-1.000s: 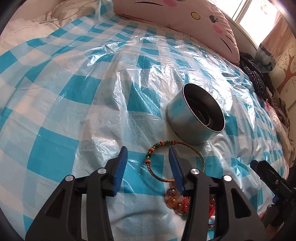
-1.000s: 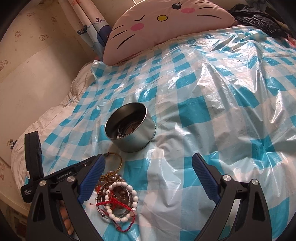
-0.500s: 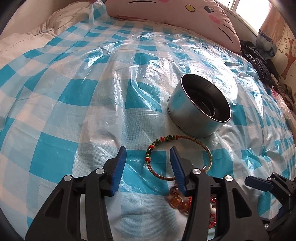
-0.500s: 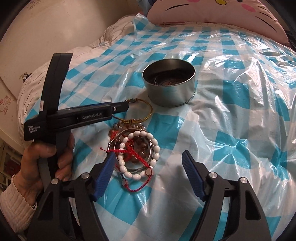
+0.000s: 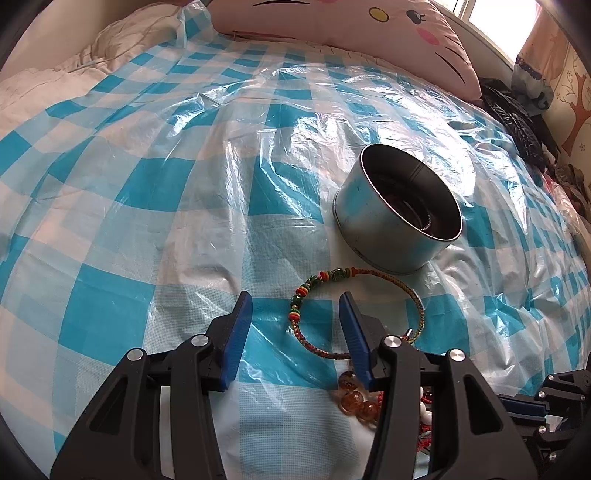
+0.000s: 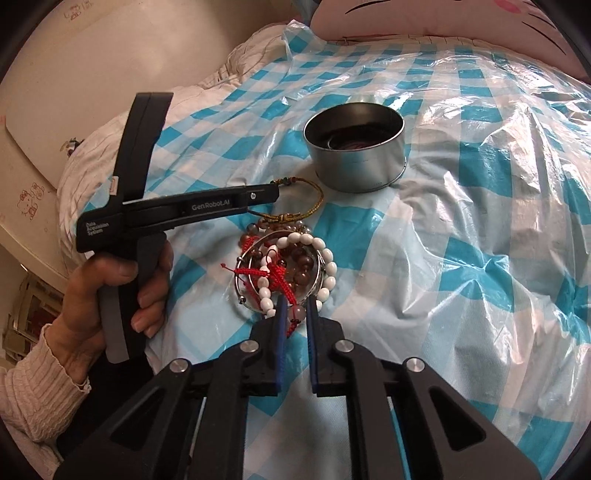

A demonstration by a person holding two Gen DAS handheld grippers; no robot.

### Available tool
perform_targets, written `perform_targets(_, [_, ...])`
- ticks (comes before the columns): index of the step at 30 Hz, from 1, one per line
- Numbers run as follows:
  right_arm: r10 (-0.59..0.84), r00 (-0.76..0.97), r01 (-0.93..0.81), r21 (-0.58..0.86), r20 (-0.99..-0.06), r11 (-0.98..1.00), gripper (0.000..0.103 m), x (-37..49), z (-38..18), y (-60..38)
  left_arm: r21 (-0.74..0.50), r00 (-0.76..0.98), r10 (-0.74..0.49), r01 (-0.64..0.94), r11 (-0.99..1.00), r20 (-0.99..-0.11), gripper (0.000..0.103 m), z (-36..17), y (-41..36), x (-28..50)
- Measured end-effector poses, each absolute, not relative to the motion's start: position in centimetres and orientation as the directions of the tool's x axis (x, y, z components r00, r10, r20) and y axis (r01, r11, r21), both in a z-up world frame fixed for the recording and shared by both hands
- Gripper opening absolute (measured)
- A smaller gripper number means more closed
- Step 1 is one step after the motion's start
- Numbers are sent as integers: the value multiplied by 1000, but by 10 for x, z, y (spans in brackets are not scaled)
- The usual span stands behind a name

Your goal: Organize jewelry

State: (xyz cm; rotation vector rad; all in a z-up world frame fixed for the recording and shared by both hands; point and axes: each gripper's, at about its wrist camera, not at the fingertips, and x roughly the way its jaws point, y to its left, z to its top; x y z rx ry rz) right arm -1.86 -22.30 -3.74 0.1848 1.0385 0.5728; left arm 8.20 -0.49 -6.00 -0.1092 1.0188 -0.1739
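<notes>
One round metal tin [image 6: 356, 155] is sitting on the bed. One braided cord bracelet [image 5: 354, 314] is lying apart from one tangled heap holding a white bead bracelet [image 6: 325, 266], a brown bead bracelet [image 6: 295, 258], a wire bangle [image 6: 255, 243] and red cords [image 6: 258, 272]. One cat-face pillow [image 5: 332, 22] is lying at the bed's far edge.

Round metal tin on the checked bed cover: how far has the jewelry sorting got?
Partly done. The round metal tin already holds a few dark pieces. In hand: the right gripper has closed on the near edge of the tangled pile of bracelets, around the white bead bracelet and red cord. Left: that pile and the braided gold cord bracelet with green beads, which lies flat under the left gripper, its jaws apart and gripping nothing.
</notes>
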Motion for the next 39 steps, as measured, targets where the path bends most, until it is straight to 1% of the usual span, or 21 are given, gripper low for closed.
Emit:
perform_targets(6, [614, 448, -284, 548, -650, 787, 11, -27, -28, -249, -163, 510, -193, 104, 981, -838, 46, -59, -6, 82])
perform_targets(7, [627, 466, -266, 577, -624, 772, 11, -28, -27, -254, -160, 508, -194, 111, 981, -839, 38, -60, -7, 81])
perform_targets(8, [641, 488, -245, 613, -592, 751, 11, -27, -26, -260, -157, 499, -196, 120, 980, -844, 26, -61, -9, 81])
perform_targets(9, [656, 511, -225, 651, -555, 725, 11, -27, -26, -266, -152, 495, -195, 126, 980, -847, 23, -61, -10, 81])
perform_targets(11, [669, 557, -184, 713, -492, 677, 11, -25, -27, -276, -152, 491, -201, 137, 979, -848, 12, -61, -12, 80])
perform_targets(13, [663, 592, -148, 747, -458, 648, 11, -22, -30, -280, -155, 492, -204, 139, 978, -847, 10, -60, -12, 80])
perform_targets(14, [651, 602, -130, 747, -463, 652, 11, -20, -32, -280, -158, 492, -206, 137, 978, -846, 8, -60, -12, 79])
perform_targets(21, [623, 633, -102, 749, -459, 655, 11, -16, -33, -285, -191, 532, -235, 137, 972, -814, 7, -49, -7, 76])
perform_targets(27, [604, 685, -76, 786, -406, 614, 11, -15, -33, -291, -218, 590, -261, 145, 965, -764, 7, -34, -4, 71])
perform_targets(32, [583, 690, -64, 766, -429, 639, 11, -15, -32, -288, -221, 615, -281, 174, 960, -736, 7, -26, -7, 67])
perform_targets(39, [562, 701, -71, 742, -438, 667, 11, -17, -29, -286, -178, 634, -264, 198, 964, -727, 7, -22, -15, 61])
